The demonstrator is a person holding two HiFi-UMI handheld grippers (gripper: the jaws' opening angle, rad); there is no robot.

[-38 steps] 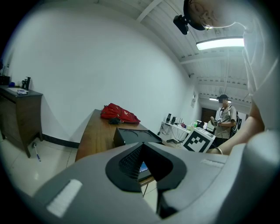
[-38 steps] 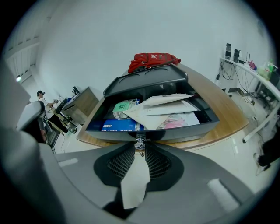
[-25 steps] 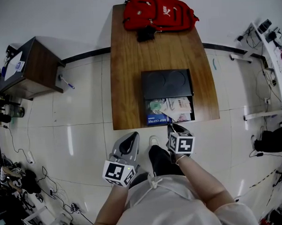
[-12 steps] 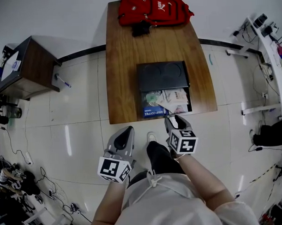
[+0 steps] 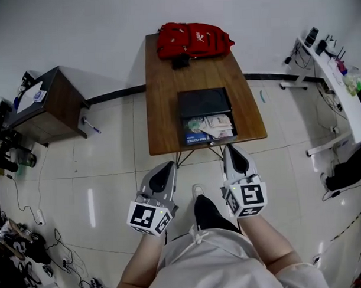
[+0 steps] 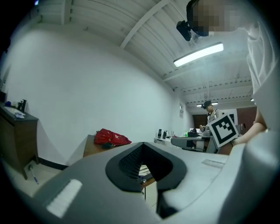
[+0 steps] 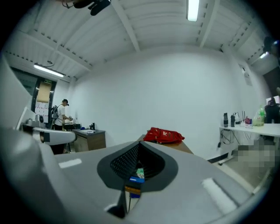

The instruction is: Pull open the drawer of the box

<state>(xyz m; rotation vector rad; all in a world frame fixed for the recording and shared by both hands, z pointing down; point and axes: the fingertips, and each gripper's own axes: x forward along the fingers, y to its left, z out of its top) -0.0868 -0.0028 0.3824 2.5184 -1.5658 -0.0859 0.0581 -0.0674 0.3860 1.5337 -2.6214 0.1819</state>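
At frame centre, on the desk (image 5: 166,82), the black box (image 5: 204,102) has its drawer (image 5: 234,128) pulled open, with packets (image 5: 212,126) inside; their print is illegible. Lower frame: left gripper (image 5: 167,168) and right gripper (image 5: 231,150) both closed, empty, off the desk.

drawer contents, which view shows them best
Head view: it looks steeply down into the open drawer, with the packets visible. Both gripper views show only a sliver of it behind their jaws.
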